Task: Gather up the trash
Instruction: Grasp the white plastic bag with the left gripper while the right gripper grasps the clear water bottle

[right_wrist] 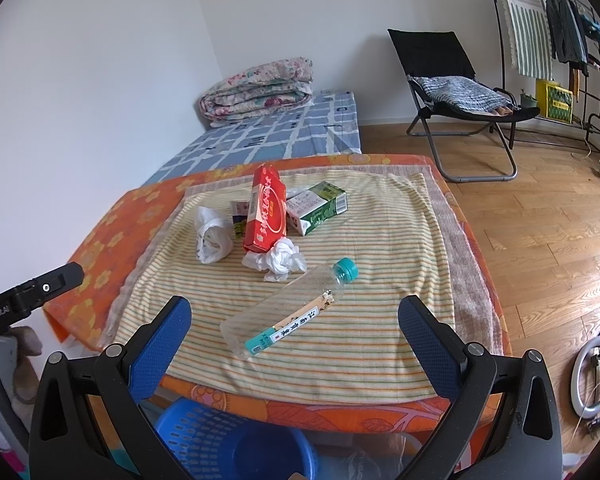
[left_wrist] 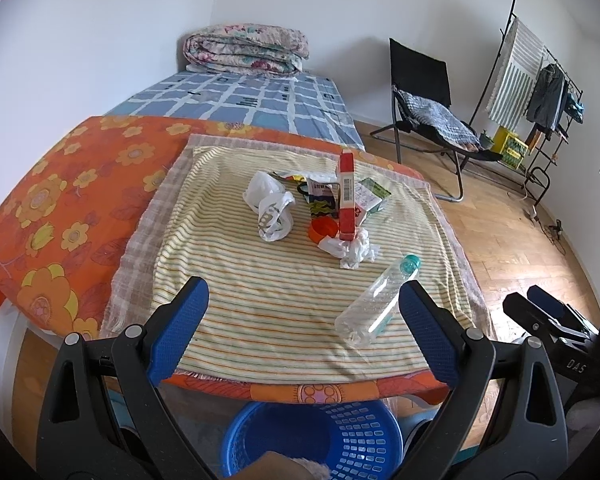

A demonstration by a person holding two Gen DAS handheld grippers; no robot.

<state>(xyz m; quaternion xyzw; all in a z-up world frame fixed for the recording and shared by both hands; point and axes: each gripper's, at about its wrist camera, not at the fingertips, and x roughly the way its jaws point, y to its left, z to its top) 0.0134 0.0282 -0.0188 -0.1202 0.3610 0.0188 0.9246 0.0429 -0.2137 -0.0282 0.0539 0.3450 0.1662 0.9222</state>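
The striped cloth (right_wrist: 380,280) is filling the middle of both views, with the blue basket (right_wrist: 220,440) sitting at the bottom edge. The plastic bottle (right_wrist: 288,316) is lying on its side at centre, nearest the fingers, apart from the red box (right_wrist: 264,210), green carton (right_wrist: 320,208), white bag (right_wrist: 210,240) and crumpled tissue (right_wrist: 278,260) behind it. The right gripper (right_wrist: 295,312) and left gripper (left_wrist: 303,294) are both hovering spread wide, holding nothing. Judging by reach, taking the bottle across its width is looking wisest.
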